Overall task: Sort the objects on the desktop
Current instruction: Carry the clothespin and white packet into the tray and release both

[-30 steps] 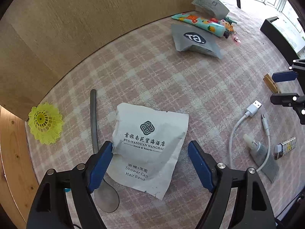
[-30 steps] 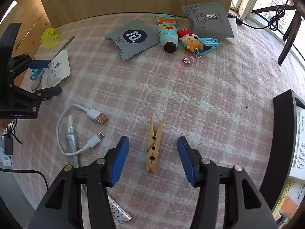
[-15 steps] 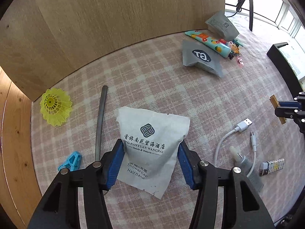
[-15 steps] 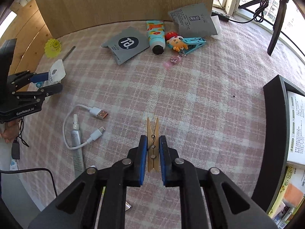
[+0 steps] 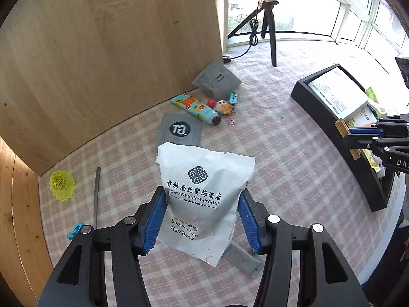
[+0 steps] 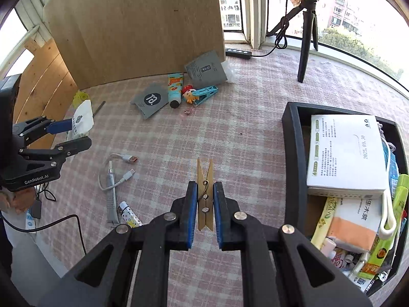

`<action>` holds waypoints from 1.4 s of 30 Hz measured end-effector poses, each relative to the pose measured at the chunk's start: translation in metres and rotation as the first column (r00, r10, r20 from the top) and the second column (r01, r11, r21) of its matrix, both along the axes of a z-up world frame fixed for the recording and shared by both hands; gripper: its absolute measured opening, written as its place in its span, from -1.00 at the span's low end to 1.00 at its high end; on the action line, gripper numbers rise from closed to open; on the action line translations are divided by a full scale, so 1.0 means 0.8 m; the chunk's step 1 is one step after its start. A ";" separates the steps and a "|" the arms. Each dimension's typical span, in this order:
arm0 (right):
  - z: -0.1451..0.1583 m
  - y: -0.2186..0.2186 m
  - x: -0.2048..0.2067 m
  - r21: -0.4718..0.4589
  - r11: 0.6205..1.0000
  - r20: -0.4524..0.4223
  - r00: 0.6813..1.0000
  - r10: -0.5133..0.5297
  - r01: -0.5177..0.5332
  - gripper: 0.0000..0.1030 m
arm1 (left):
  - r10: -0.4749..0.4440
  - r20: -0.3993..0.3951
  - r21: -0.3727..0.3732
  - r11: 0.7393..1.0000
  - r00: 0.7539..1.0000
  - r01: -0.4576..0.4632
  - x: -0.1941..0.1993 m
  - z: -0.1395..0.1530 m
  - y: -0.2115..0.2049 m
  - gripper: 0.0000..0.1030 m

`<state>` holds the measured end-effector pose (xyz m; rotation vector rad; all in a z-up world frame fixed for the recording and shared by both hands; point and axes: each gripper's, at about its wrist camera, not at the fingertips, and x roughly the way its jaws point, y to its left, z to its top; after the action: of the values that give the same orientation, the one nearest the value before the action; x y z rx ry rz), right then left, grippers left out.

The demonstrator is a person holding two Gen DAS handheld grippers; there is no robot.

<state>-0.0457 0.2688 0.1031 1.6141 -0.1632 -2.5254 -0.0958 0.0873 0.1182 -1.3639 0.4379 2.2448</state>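
Observation:
My left gripper (image 5: 202, 212) is shut on a white shower cap packet (image 5: 204, 192) and holds it lifted above the checked tablecloth; it also shows in the right wrist view (image 6: 81, 120). My right gripper (image 6: 205, 204) is shut on a wooden clothespin (image 6: 205, 186) and holds it in the air to the left of the black tray (image 6: 291, 133). The clothespin also shows in the left wrist view (image 5: 342, 128). The tray holds a white box (image 6: 345, 151) and several packets.
On the cloth lie a grey TG pouch (image 5: 179, 130), a colourful tube (image 5: 196, 108), a doll keyring (image 5: 222, 106), a grey packet (image 5: 217, 79), a yellow shuttlecock (image 5: 61, 185), a grey spoon handle (image 5: 96, 194), a white USB cable (image 6: 120, 168) and a small tube (image 6: 111, 194). A wooden board (image 5: 102, 51) stands behind; a tripod (image 5: 268, 20) stands at the back.
Both grippers have lifted with their loads. The left has raised the shower cap packet off the cloth. The right has carried the clothespin up and right, towards the tray.

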 end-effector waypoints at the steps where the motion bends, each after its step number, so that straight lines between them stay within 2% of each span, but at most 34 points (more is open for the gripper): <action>1: 0.007 0.016 0.009 -0.005 1.000 -0.005 1.000 -0.015 0.015 -0.76 | -0.018 -0.001 0.010 1.000 1.000 0.018 0.006 0.005 0.017 0.02; 7: 0.030 0.119 0.059 0.010 0.993 -0.026 0.992 -0.120 0.120 -0.76 | -0.121 0.015 0.093 0.989 0.993 0.119 0.045 0.028 0.127 0.02; 13: 0.041 0.230 0.095 0.026 0.974 -0.034 0.974 -0.223 0.224 -0.76 | -0.214 0.031 0.137 0.968 0.976 0.208 0.099 0.042 0.229 0.02; 17: 0.038 0.289 0.112 0.035 0.967 -0.019 0.968 -0.251 0.252 -0.75 | -0.259 0.035 0.149 0.956 0.965 0.251 0.132 0.045 0.289 0.02; 24: 0.034 0.353 0.125 0.063 0.969 -0.010 0.972 -0.237 0.237 -0.75 | -0.277 0.041 0.145 0.952 0.960 0.269 0.167 0.033 0.371 0.02; 29: 0.034 0.374 0.126 0.069 0.979 -0.010 0.981 -0.193 0.193 -0.75 | -0.257 0.042 0.131 0.959 0.965 0.250 0.172 0.027 0.404 0.03; 32: 0.032 0.380 0.124 0.060 0.985 -0.008 0.987 -0.161 0.162 -0.75 | -0.232 0.030 0.119 0.967 0.972 0.227 0.168 0.023 0.419 0.13; 33: 0.030 0.381 0.122 0.056 0.987 -0.008 0.989 -0.149 0.150 -0.70 | -0.219 0.034 0.113 0.970 0.975 0.214 0.165 0.021 0.422 0.14; 34: 0.029 0.382 0.120 0.064 0.987 -0.001 0.989 -0.146 0.146 -0.43 | -0.207 0.051 0.114 0.973 0.977 0.200 0.161 0.018 0.425 0.16; 36: 0.030 0.384 0.118 0.073 0.985 -0.002 0.988 -0.156 0.156 -0.06 | -0.183 0.077 0.125 0.977 0.980 0.173 0.157 0.017 0.425 0.16; 39: 0.037 0.385 0.121 0.065 0.987 -0.032 0.989 -0.145 0.147 -0.05 | -0.177 0.073 0.130 0.977 0.982 0.166 0.159 0.021 0.420 0.17; 42: 0.042 0.384 0.123 0.061 0.988 -0.045 0.989 -0.137 0.140 -0.05 | -0.179 0.053 0.134 0.976 0.982 0.171 0.161 0.027 0.418 0.31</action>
<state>0.0529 0.5763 0.1368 1.6263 -0.1987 -2.6917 0.0331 0.4216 0.1397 -1.2766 0.3685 2.0435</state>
